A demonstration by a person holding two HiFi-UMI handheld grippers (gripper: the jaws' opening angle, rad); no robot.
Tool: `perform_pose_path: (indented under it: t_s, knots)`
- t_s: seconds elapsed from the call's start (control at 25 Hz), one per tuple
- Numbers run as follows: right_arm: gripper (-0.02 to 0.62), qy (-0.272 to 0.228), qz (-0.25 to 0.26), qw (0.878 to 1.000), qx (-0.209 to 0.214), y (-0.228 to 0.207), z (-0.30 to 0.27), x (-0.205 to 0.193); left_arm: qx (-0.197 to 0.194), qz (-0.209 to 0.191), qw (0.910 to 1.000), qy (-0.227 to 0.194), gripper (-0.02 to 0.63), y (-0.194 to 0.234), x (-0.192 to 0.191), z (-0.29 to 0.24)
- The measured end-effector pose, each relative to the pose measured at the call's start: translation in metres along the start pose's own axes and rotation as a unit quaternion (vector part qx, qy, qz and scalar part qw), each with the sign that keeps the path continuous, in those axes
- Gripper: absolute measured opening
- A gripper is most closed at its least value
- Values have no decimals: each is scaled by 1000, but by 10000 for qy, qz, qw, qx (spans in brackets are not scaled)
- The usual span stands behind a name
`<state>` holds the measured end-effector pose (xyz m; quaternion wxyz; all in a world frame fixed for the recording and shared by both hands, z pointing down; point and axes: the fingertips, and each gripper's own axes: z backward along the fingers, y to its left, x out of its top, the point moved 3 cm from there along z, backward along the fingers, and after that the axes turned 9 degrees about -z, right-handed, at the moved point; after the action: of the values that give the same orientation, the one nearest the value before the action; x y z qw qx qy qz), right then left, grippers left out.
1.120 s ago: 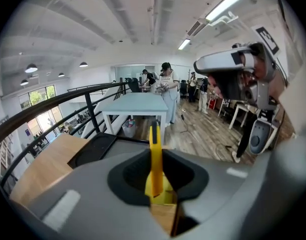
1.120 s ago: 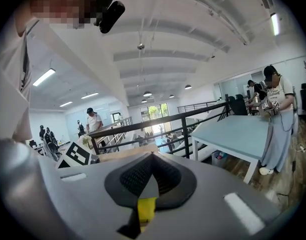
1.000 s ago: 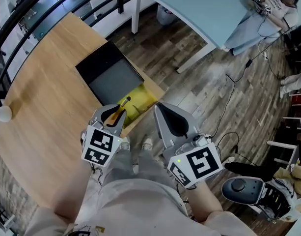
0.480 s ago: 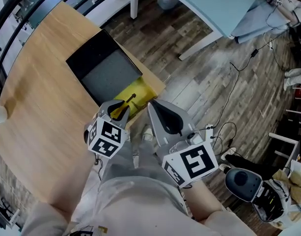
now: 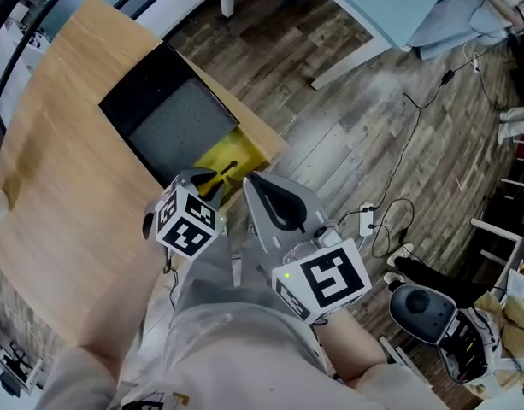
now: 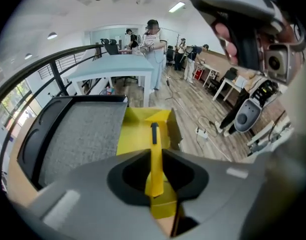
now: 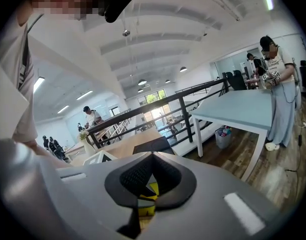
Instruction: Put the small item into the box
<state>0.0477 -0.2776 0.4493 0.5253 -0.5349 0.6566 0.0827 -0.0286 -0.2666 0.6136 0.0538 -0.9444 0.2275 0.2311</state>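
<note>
Compared with the pictures from one second and half a second earlier, the head view has shifted so that the light wooden table and the black tray with a grey felt liner sit further toward 10 o'clock. The open yellow cardboard box remains at the table's near edge, touching the tray at the tray's 5 o'clock corner. The right gripper has closed in beside the left gripper. Its jaws are together with nothing between them, and only a patch of the yellow box shows behind its pads in the right gripper view. The left gripper has turned slightly and stays pointed at the box, which lies at its 1 o'clock. Its jaws are nearly closed, clamped on the slim yellow stick with a black tip. The stick projects past the jaw tips toward 12 o'clock, with its black end over the box opening. Judgement: the approach is essentially complete, and release into the box is the remaining step.
</note>
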Motion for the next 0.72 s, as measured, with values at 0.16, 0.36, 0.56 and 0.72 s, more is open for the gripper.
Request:
perform_pose_path:
  t_s: [0.16, 0.36, 0.56, 0.72]
  knots:
    - [-2, 33, -72, 10000, -52, -12, -7, -5, -135, -190, 9990, 380, 66, 0, -4, -20]
    - [-2, 8, -136, 9998, -136, -8, -1, -3, -317, -134, 9975, 616, 66, -5, -13, -17]
    - [-2, 75, -348, 9991, -220, -36, -3, -9, -457, -172, 9953, 839, 66, -6, -10, -45]
    - [-2, 79, -497, 9983, -292, -46, -3, -20, -442, -117, 9955, 834, 67, -5, -11, -53]
